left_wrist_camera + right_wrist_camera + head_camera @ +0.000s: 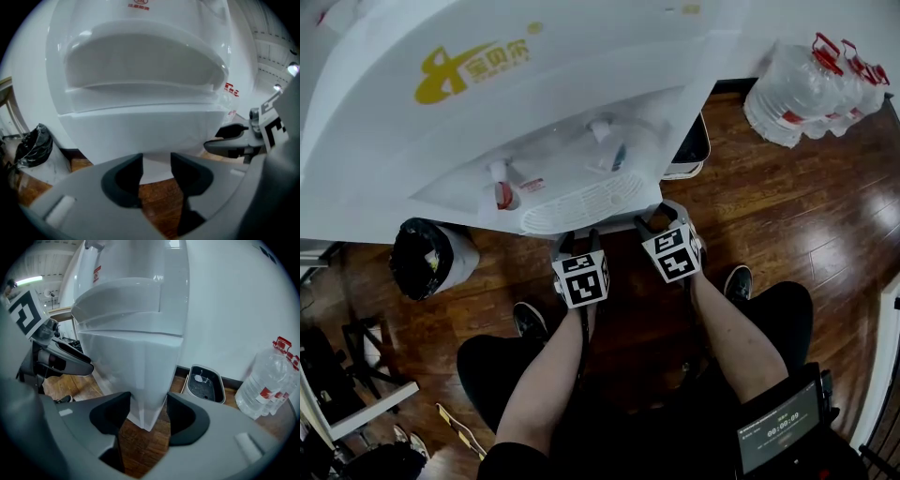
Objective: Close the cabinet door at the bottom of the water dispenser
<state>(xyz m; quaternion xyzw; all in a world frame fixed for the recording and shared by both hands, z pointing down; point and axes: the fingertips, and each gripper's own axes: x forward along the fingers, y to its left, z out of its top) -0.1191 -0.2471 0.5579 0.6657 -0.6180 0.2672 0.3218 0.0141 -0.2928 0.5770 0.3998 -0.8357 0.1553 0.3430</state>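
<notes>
The white water dispenser [534,122] fills the top of the head view, with its drip grille facing me. Its lower cabinet front [140,136] is a plain white panel that looks flush with the body, and no gap shows. My left gripper [579,240] sits just in front of the dispenser's base, open, with only floor and panel between its jaws [156,161]. My right gripper [659,217] is beside it to the right, open wider. Its jaws [148,404] frame the cabinet's lower front corner [145,418] without touching it.
A bin lined with a black bag [431,258] stands left of the dispenser. A white tray with a dark inside [689,150] lies against the wall to the right. Large water bottles [816,89] stand farther right. My shoes [530,319] rest on the wooden floor.
</notes>
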